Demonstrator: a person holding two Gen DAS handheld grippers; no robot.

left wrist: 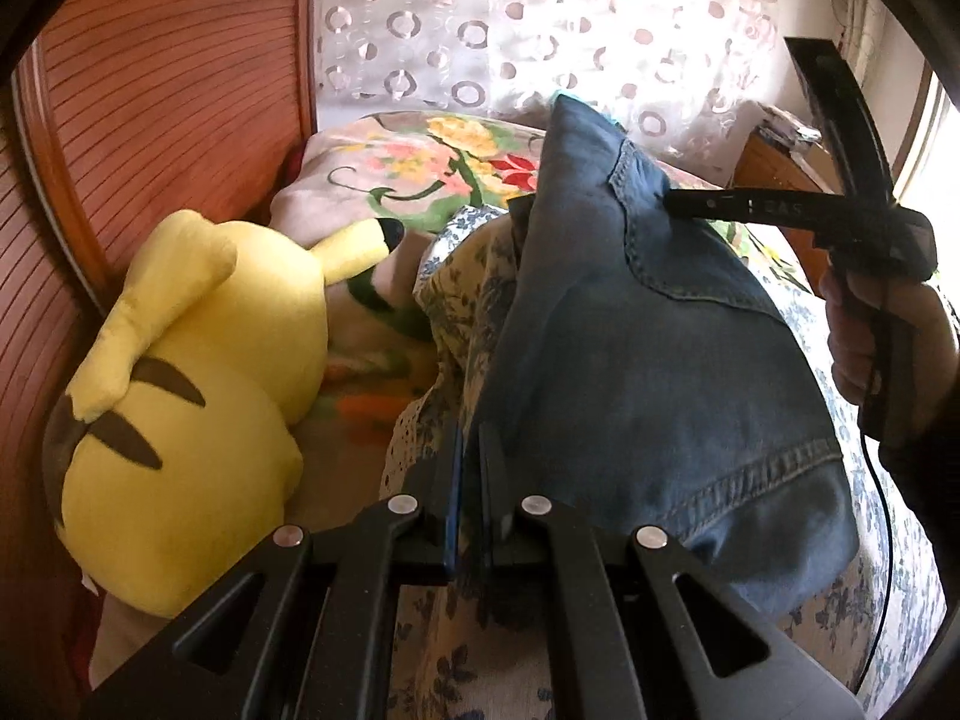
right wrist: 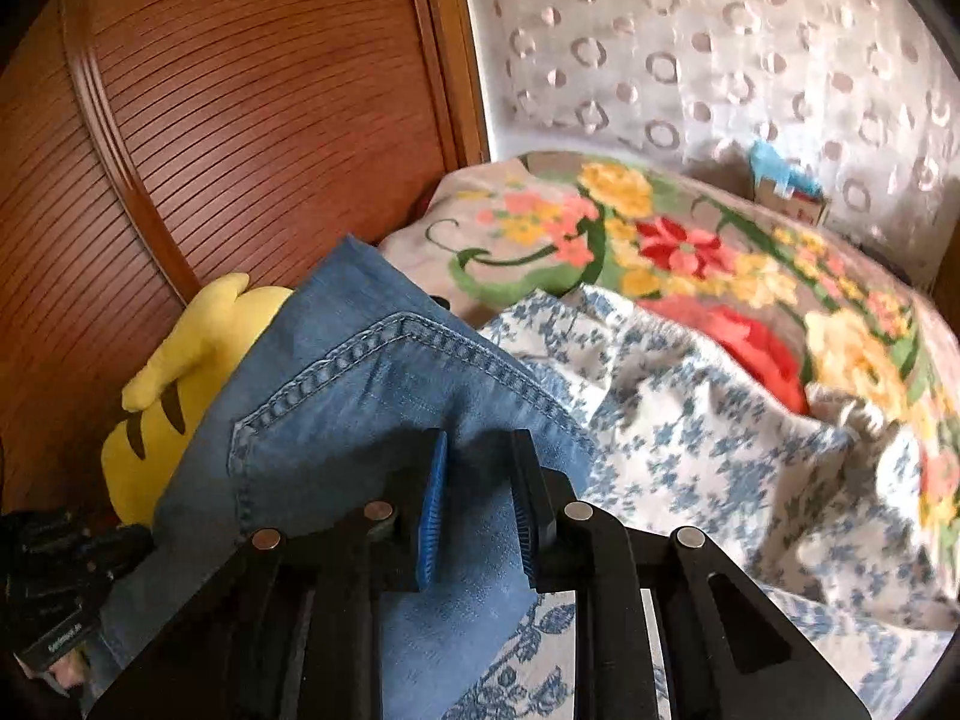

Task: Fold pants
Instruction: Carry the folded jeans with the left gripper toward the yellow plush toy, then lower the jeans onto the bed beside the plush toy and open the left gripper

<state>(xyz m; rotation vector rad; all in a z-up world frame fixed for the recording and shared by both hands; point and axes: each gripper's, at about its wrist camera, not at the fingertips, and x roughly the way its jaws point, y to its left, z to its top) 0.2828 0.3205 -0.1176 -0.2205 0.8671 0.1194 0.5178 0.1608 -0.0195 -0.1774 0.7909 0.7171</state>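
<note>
In the left wrist view, a reddish slatted wooden headboard (left wrist: 150, 90) fills the upper left, and below it a yellow plush toy (left wrist: 198, 396) with brown stripes lies at the left edge of the bed. Right of the toy, the left gripper (left wrist: 471, 480) at bottom centre has its jaws pressed together on an edge of the blue denim pants (left wrist: 630, 360), which rise in a bunched fold through the middle of the frame over a blue-flowered sheet (left wrist: 456, 312). Behind them lies a bright floral blanket (left wrist: 432, 162), with a white curtain (left wrist: 540, 18) patterned with rings across the top. At the right edge a hand (left wrist: 870, 330) holds the right gripper (left wrist: 678, 204), its tip against the denim. In the right wrist view, its blue-padded fingers (right wrist: 435, 510) stand narrowly apart astride a denim fold, contact unclear.
</note>
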